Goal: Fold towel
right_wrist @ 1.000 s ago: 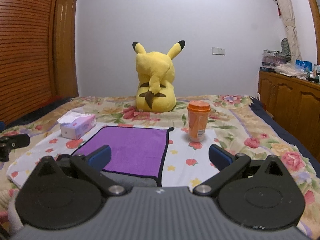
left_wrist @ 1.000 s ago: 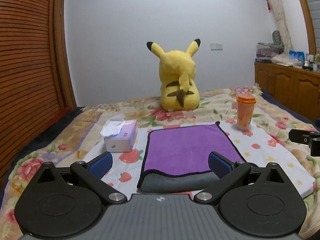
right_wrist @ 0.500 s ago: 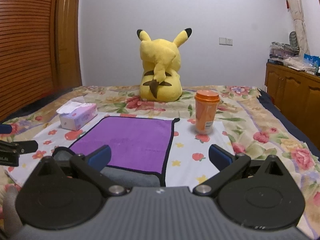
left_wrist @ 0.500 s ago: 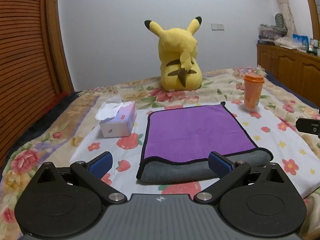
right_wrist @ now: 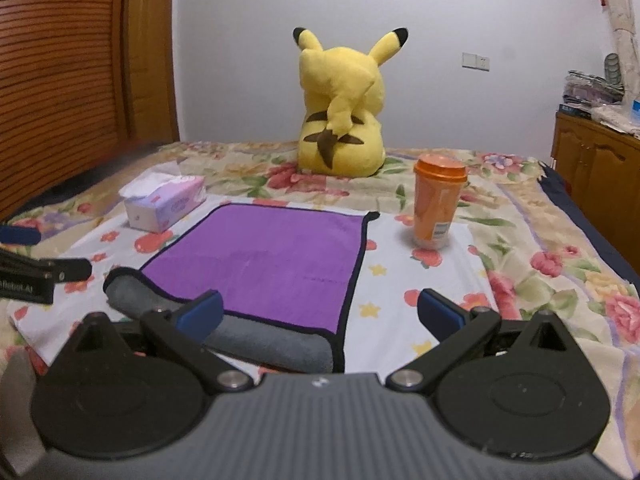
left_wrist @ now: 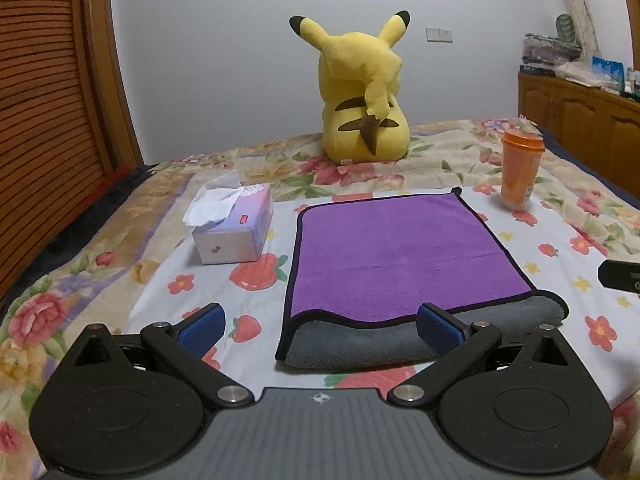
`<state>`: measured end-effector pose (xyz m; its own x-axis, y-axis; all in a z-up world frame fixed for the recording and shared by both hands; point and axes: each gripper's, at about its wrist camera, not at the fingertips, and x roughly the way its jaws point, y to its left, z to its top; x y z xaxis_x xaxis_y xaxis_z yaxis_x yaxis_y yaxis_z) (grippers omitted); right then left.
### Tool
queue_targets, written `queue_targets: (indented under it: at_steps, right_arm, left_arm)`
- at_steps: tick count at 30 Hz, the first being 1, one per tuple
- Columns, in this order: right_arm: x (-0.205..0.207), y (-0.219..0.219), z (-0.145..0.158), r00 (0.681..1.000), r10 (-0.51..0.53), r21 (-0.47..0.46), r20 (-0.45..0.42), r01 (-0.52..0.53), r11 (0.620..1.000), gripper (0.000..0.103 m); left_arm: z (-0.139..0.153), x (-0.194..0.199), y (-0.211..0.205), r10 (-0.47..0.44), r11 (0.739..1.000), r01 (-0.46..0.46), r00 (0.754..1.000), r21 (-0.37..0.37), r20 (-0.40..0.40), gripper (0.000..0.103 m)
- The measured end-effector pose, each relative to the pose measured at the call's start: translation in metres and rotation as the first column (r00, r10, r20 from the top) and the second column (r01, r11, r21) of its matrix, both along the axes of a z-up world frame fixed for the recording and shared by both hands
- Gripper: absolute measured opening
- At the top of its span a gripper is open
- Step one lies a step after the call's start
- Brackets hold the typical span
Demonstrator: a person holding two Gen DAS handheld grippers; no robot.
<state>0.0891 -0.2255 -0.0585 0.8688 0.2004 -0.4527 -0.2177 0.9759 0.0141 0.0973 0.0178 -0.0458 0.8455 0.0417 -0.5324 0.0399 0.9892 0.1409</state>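
A purple towel [left_wrist: 396, 252] with a black hem lies folded on the bed, its grey underside showing along the near edge. It also shows in the right wrist view [right_wrist: 272, 260]. My left gripper [left_wrist: 320, 326] is open and empty, just above the towel's near left corner. My right gripper [right_wrist: 320, 312] is open and empty, above the towel's near right corner. Part of the right gripper shows at the right edge of the left wrist view [left_wrist: 620, 276], and part of the left gripper at the left edge of the right wrist view [right_wrist: 44, 272].
A tissue box [left_wrist: 234, 228] stands left of the towel and an orange lidded cup [left_wrist: 520, 168] right of it. A yellow plush toy [left_wrist: 366, 96] sits behind on the floral bedspread [left_wrist: 100, 264]. A wooden wardrobe [left_wrist: 48, 120] is at the left, a cabinet [left_wrist: 580, 120] at the right.
Both grippers have moved lower and closer to the towel's near edge. Both stay open. The towel has not moved.
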Motion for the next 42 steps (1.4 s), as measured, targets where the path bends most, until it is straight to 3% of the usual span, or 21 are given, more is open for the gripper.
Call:
queue_targets:
  at_steps: [16, 30, 42]
  right_arm:
    - [0.030, 0.010, -0.013, 0.996, 0.058, -0.042, -0.061, -0.060, 0.997, 0.103]
    - [0.062, 0.010, -0.031, 0.988, 0.064, -0.047, -0.140, -0.071, 0.996, 0.103]
    - [0.084, 0.007, -0.047, 0.966, 0.072, -0.020, -0.249, -0.079, 0.997, 0.101]
  left_arm:
    - [-0.016, 0.048, 0.018, -0.004, 1.000, 0.005, 0.998, 0.019, -0.056, 0.103]
    - [-0.043, 0.091, 0.044, -0.026, 1.000, 0.025, 0.987, -0.011, -0.159, 0.103]
    - [-0.064, 0.108, 0.052, -0.074, 0.996, 0.058, 0.961, -0.070, -0.266, 0.088]
